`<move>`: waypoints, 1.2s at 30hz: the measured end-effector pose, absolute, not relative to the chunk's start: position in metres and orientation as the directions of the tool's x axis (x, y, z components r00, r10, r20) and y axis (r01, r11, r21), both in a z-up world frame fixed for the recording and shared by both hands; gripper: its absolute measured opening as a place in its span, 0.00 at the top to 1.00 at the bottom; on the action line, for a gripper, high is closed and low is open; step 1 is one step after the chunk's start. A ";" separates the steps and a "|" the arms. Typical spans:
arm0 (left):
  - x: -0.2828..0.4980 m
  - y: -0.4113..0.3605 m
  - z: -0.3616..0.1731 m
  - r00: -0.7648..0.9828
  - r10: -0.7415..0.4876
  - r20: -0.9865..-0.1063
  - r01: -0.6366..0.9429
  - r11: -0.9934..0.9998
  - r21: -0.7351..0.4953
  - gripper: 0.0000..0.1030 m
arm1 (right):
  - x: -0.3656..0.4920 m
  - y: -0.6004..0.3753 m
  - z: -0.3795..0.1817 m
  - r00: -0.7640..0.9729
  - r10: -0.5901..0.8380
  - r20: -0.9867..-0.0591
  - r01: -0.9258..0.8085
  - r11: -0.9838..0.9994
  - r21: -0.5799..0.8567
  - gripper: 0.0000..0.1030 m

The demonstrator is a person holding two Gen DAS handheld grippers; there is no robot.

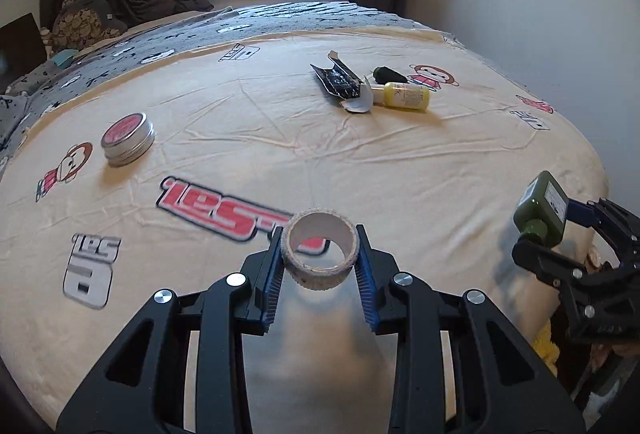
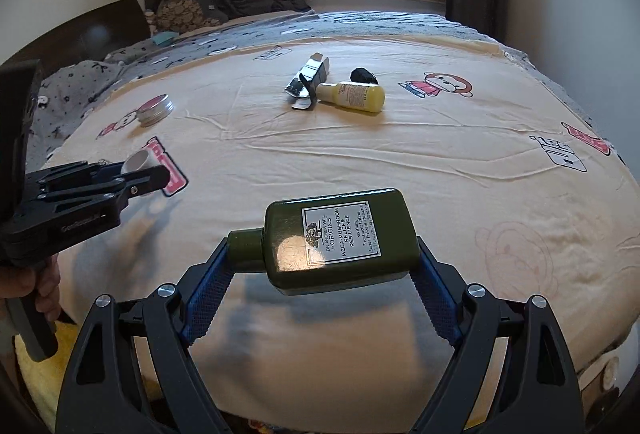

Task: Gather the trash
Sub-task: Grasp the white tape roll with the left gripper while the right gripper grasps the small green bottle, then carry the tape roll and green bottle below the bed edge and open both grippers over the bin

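Left gripper [image 1: 319, 261] fingers pinching tape roll [image 1: 319, 254], right gripper [image 2: 322, 266] fingers wide, clamping green bottle [image 2: 340, 240]

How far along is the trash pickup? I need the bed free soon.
No bin shows, so nothing looks binned yet. In hand: left gripper jaws clamp the tape roll; right gripper holds the green bottle. Left on the bed: tin, torn box, yellow bottle, a small dark item.

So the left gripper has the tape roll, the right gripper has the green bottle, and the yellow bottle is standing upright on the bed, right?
Not quite. The yellow bottle is lying on its side on the bed sheet, as the right wrist view shows. The rest holds: the left gripper grips the tape roll, and the right gripper grips the green bottle.
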State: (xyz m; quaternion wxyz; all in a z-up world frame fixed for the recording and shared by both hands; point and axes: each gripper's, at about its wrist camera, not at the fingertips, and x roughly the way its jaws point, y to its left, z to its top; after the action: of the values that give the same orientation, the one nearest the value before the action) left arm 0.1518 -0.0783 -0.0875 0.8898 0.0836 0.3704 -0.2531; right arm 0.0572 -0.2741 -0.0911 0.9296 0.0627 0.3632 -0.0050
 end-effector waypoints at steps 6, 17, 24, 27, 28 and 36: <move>0.081 -0.039 -0.095 0.604 -0.400 -0.689 0.512 0.857 -0.049 0.69 | 0.001 -0.262 -0.088 0.752 0.051 -0.657 0.026 0.994 0.108 0.17; -0.005 -0.030 -0.152 0.488 -0.407 -0.772 0.574 0.816 -0.068 0.69 | -0.060 -0.237 -0.132 0.665 0.085 -0.742 -0.004 0.994 0.111 0.17; -0.011 -0.042 -0.209 0.345 -0.382 -0.857 0.594 0.796 -0.116 0.69 | -0.061 -0.224 -0.184 0.553 0.110 -0.826 -0.001 0.991 0.131 0.17; -0.007 -0.048 -0.233 0.282 -0.364 -0.888 0.600 0.789 -0.133 0.69 | -0.057 -0.224 -0.205 0.507 0.127 -0.852 0.022 0.987 0.160 0.17; -0.006 -0.050 -0.239 0.257 -0.367 -0.894 0.601 0.785 -0.149 0.69 | -0.056 -0.224 -0.213 0.487 0.138 -0.862 0.028 0.984 0.174 0.17; -0.003 -0.069 -0.283 0.119 -0.328 -0.937 0.613 0.767 -0.190 0.69 | -0.051 -0.228 -0.264 0.344 0.202 -0.917 0.089 0.965 0.246 0.17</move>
State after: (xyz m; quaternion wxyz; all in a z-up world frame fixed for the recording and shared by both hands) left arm -0.0028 -0.0686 -0.2834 0.7380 0.1223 0.5820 -0.3187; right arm -0.0514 -0.2277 -0.2641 0.8099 0.1273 0.5716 0.0346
